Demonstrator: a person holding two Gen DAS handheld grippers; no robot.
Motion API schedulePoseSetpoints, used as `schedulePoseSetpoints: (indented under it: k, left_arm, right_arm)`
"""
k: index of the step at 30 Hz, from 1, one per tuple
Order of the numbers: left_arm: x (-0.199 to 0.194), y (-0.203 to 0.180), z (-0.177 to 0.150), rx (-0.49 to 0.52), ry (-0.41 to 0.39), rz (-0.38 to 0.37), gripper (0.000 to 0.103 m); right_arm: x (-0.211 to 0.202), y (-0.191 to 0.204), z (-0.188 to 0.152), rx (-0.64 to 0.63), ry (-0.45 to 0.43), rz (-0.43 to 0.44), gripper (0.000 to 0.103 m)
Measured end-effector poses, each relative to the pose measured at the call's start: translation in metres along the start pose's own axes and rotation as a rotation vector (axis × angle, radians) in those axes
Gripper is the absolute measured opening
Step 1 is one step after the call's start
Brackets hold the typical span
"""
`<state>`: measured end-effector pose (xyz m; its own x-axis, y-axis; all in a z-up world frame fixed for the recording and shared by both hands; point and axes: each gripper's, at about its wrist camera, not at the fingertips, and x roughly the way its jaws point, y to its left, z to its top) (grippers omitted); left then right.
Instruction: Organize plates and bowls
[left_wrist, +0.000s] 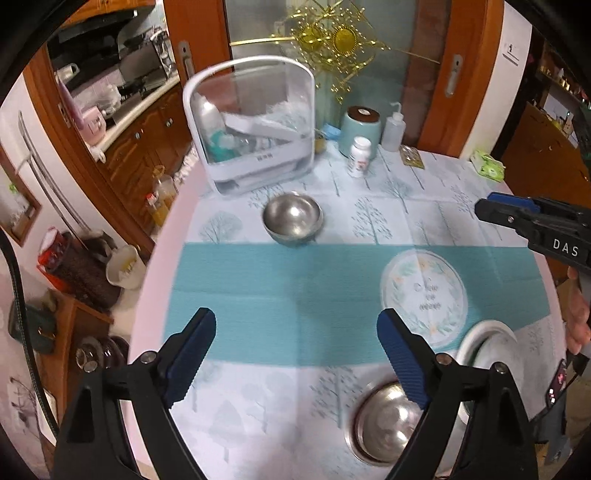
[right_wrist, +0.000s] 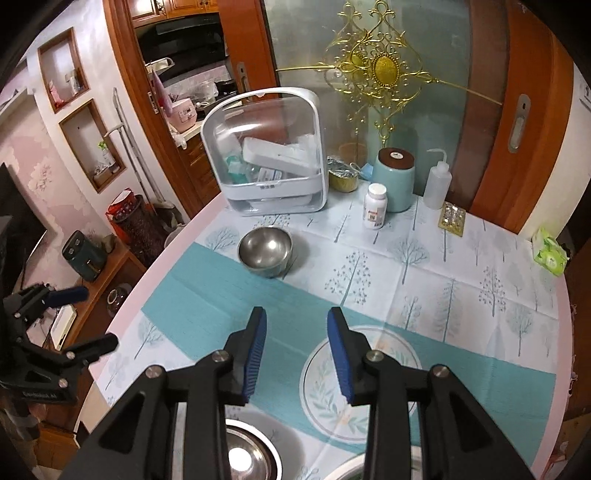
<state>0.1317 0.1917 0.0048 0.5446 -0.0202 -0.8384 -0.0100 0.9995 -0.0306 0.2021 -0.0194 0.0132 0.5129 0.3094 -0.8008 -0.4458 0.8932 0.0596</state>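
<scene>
Above the table, left hand-held gripper wide, empty, right hand-held gripper narrower, empty

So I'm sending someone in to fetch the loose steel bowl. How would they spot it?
Find the big clear box with the white frame at the back of the table. The steel bowl stands alone just in front of it, at the edge of the teal stripe. The other steel bowl lies at the table's near edge.

The tablecloth is pale, printed with grey-blue trees, and crossed by a teal band. Beyond that band, a silver steel bowl. Behind the bowl, a white-framed clear box. Near it, a mint canister with a brown lid.
</scene>
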Motion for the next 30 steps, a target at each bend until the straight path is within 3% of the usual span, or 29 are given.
schedulePoseSetpoints:
  k: [4, 9, 15, 21, 30]
  left_arm:
    - [0.023, 0.016, 0.031, 0.007, -0.01, 0.016, 0.091]
    - [0.083, 0.036, 0.07, -0.009, 0.031, -0.003, 0.091]
    - [0.17, 0.053, 0.1, -0.016, 0.081, -0.017, 0.091]
    - [0.253, 0.075, 0.113, -0.105, 0.146, -0.051, 0.091]
    - [0.317, 0.088, 0.114, -0.125, 0.187, -0.086, 0.091]
  right_arm:
    - [0.022, -0.007, 0.022, 0.026, 0.026, -0.025, 0.035]
    - [0.066, -0.015, 0.047, 0.059, 0.1, -0.042, 0.035]
    - [0.138, -0.024, 0.064, 0.147, 0.209, 0.04, 0.035]
    - [0.216, -0.031, 0.062, 0.273, 0.316, 0.127, 0.035]
    - [0.291, -0.02, 0.054, 0.361, 0.383, 0.175, 0.035]
